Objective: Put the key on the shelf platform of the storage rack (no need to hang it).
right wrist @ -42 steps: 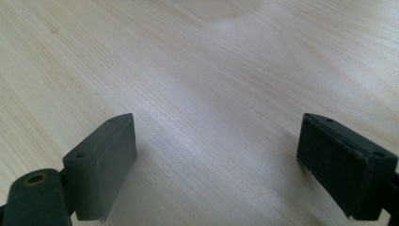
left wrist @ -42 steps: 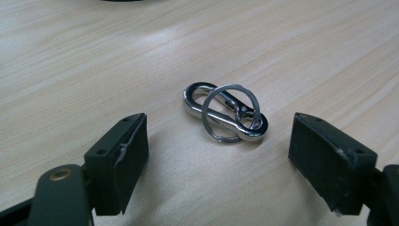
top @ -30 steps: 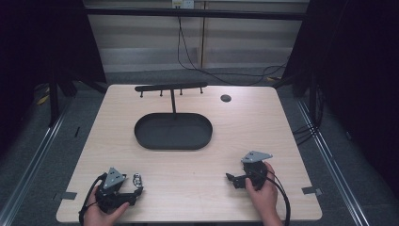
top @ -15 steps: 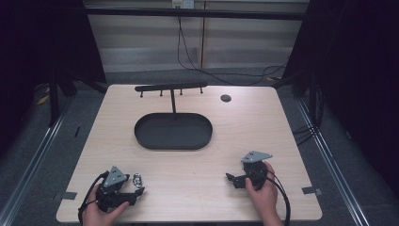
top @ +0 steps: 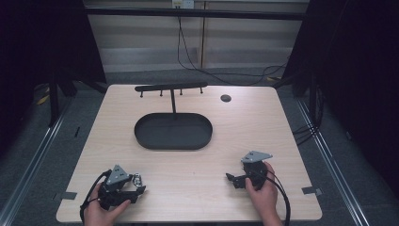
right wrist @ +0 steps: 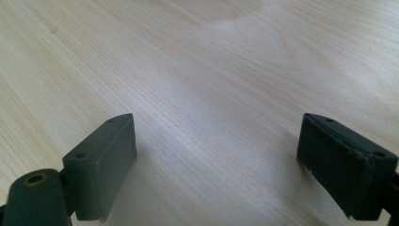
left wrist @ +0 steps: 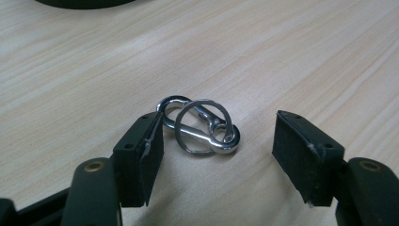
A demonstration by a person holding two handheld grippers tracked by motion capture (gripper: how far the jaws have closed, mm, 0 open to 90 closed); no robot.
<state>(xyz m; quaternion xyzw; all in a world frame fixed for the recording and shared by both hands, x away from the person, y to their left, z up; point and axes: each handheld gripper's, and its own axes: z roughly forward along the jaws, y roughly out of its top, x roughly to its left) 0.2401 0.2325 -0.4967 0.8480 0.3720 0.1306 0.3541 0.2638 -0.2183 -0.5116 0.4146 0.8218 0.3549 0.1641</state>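
A silver carabiner (left wrist: 207, 141) with a key ring (left wrist: 186, 113) looped through it lies flat on the wooden table (top: 197, 165), near the front left (top: 137, 179). My left gripper (left wrist: 216, 150) rests low on the table with the carabiner between its jaws. The jaws have just been closing. The left pad (left wrist: 153, 148) is at the carabiner's end and the right pad (left wrist: 294, 150) stands well apart from it. At the front right my right gripper (top: 231, 181) lies on the table, open (right wrist: 216, 160), with bare wood between its pads.
A black oval tray (top: 141, 136) sits mid-table, with a black rack of short pegs (top: 171, 87) rising behind it. A small dark disc (top: 226, 98) lies at the back right. Cables trail from both grippers toward the front edge.
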